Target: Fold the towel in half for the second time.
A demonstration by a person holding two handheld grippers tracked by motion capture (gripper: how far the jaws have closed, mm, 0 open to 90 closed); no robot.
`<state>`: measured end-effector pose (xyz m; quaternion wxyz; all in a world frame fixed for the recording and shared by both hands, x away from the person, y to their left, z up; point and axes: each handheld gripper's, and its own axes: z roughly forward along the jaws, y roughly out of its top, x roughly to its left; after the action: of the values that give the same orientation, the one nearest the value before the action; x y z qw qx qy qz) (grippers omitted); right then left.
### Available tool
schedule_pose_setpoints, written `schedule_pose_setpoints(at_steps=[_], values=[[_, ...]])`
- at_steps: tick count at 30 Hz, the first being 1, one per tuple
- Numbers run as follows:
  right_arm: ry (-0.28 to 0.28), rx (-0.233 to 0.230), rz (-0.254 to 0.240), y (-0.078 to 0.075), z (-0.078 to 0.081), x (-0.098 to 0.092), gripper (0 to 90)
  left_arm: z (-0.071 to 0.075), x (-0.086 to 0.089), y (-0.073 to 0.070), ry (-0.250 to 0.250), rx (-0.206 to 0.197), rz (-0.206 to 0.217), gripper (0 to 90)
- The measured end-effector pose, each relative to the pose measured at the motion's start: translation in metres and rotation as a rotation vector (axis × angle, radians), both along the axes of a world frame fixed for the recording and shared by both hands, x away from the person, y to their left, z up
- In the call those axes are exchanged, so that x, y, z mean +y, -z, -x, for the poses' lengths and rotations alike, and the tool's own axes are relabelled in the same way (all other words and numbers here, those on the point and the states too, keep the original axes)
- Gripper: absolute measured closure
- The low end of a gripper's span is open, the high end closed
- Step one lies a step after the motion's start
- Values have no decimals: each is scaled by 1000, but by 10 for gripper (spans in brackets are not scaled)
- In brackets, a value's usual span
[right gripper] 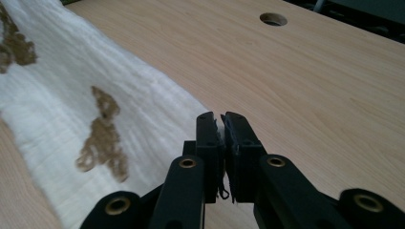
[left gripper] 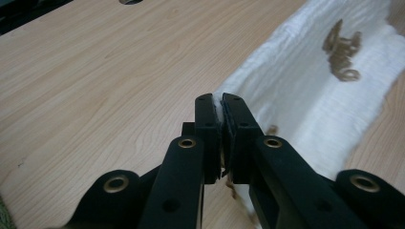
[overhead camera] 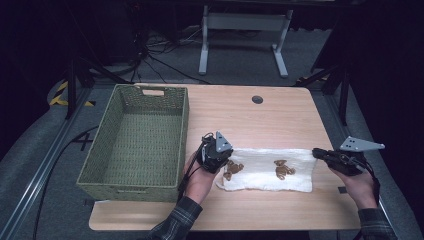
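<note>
White towel (overhead camera: 267, 170) with 2 brown bears on table (overhead camera: 280, 112), left gripper (overhead camera: 220, 161) clamped on its left edge, right gripper (overhead camera: 320, 152) on its right, basket (overhead camera: 100, 165) left.

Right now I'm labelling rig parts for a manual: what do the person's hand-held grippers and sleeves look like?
The left hand-held gripper and right hand-held gripper are black, each topped by a grey three-cornered plate with small holes. In the gripper views the black jaws carry brass-coloured rivets. A black cable trails from each. The sleeves are dark plaid.
</note>
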<state>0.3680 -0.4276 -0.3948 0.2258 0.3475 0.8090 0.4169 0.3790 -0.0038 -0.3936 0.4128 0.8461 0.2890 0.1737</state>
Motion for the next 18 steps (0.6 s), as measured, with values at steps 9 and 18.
schedule_pose_setpoints(at_steps=[9,18], values=[[-59,38,16,15,22,2,847,24,5,16,42,-5,-30,857],[-83,57,40,24,42,3,836,55,7,20,117,-12,-23,855]])
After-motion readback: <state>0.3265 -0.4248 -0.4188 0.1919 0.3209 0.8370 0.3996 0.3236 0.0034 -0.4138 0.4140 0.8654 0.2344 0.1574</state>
